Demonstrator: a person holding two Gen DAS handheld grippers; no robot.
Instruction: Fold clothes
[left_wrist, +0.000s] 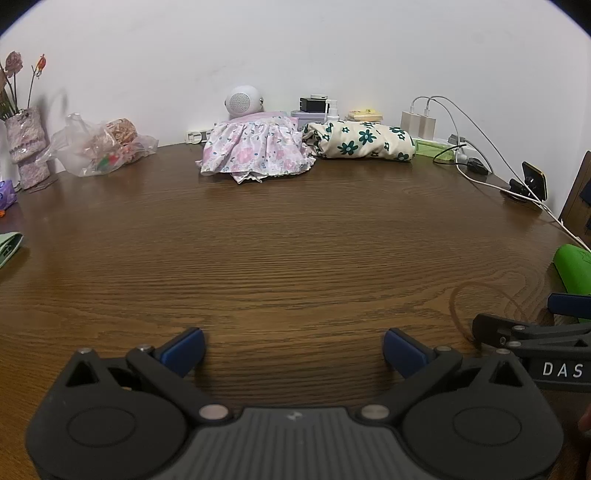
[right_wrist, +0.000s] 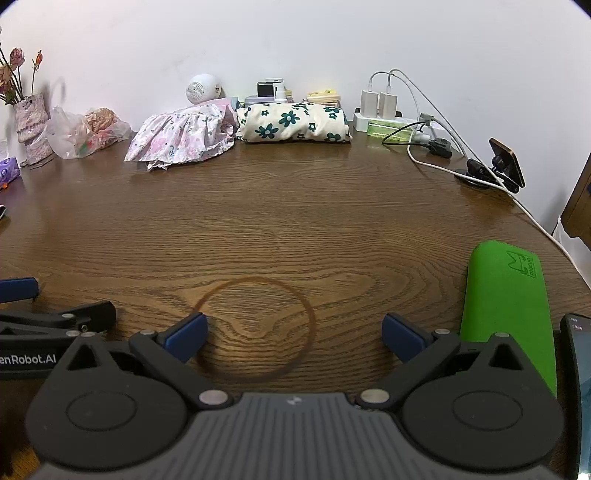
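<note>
Two hand-held claws at rest above a dark brown wood-grain worktop (left_wrist: 295, 240), with the garments at its far edge against the white wall. The left claw (left_wrist: 293, 350) has its blue-padded fingers spread wide apart and empty; the right claw (right_wrist: 293, 338) is likewise spread and holds nothing, hovering over a faint ring-shaped stain (right_wrist: 255, 328) in the wood. The two claws sit side by side, well apart from the clothes. The crumpled pink-and-white floral ruffled garment (left_wrist: 256, 151) lies loosely heaped, its frilled hem spilling toward the viewer; just beside it on the right, touching or nearly so, is the cream cloth with dark green flowers (left_wrist: 360, 142), already rolled or folded into a compact bundle. The pink garment appears the one left to fold. It is judged light, thin and limp, likely to sag and bunch when lifted, and not fragile; a pinch at two separated points along the ruffled hem or the shoulders, one per claw, would let it be drawn onto the bare wood and spread flat. White charging cables (right_wrist: 436, 107) and a green padded case (right_wrist: 506, 310) lie to the right, clear of that path.
</note>
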